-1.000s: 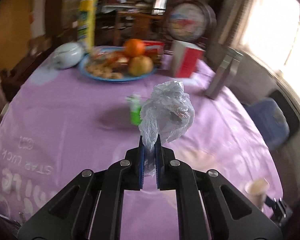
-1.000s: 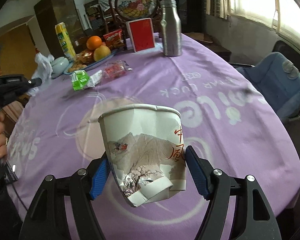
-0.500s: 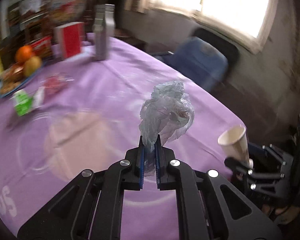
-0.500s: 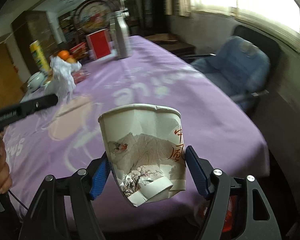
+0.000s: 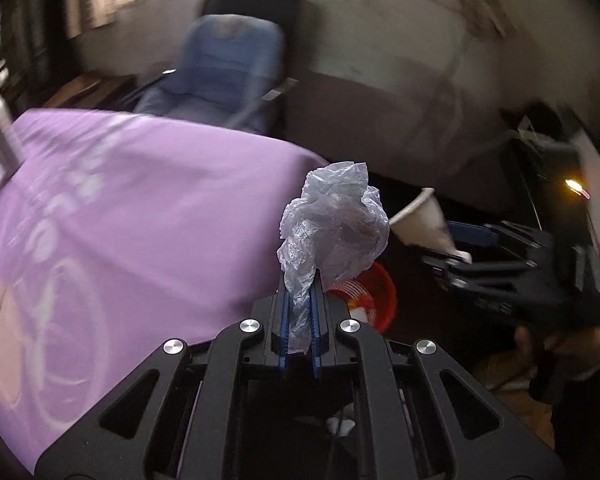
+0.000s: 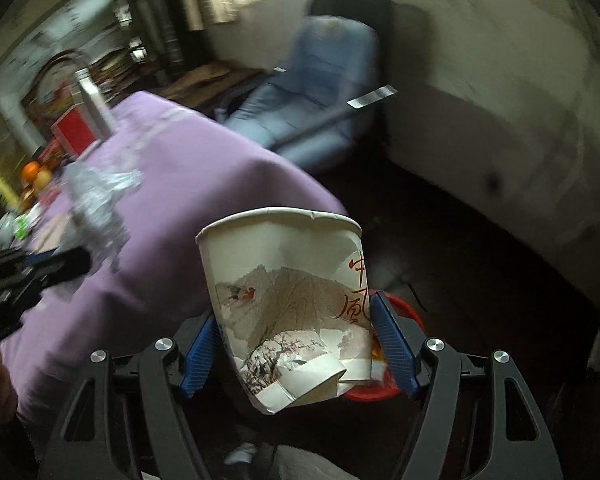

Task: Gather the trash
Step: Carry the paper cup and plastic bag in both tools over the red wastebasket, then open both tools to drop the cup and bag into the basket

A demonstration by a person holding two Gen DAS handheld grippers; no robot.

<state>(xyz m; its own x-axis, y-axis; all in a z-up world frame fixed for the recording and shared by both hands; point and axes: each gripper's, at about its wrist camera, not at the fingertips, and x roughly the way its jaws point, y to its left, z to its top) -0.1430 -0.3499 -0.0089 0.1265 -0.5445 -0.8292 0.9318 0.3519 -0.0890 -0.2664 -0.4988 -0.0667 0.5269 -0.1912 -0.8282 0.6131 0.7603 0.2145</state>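
Below both grippers, a red waste basket [image 5: 374,292] is seen on the dark floor, just past the edge of the table with its purple tablecloth [image 5: 140,216]. A crumpled, translucent plastic bag [image 5: 334,222] is pinched by its lower tail between the blue pads of the left gripper [image 5: 300,320], whose jaws are closed tightly on it; the bunched bulk of the bag stands up above the fingertips, and in the left wrist view it overlaps the near rim of the basket. In the same view the right gripper [image 5: 456,246] is seen to the right, at about the same height, with the cup tilted in it.

A crushed paper cup [image 6: 290,306], printed with a mountain scene, a bird, blossom and red characters, is clamped across its lower half between the blue pads [image 6: 394,348] of the right gripper [image 6: 296,348]. Its base is folded in and its mouth is turned upward. Behind and below the cup, part of the red waste basket [image 6: 400,310] is visible, with some paper inside it.

Farther back, a blue padded chair [image 6: 320,92] is set against the pale wall. On the far end of the table, blurred by motion, a steel bottle [image 6: 94,102], a red box [image 6: 72,130] and oranges [image 6: 34,174] can be made out.
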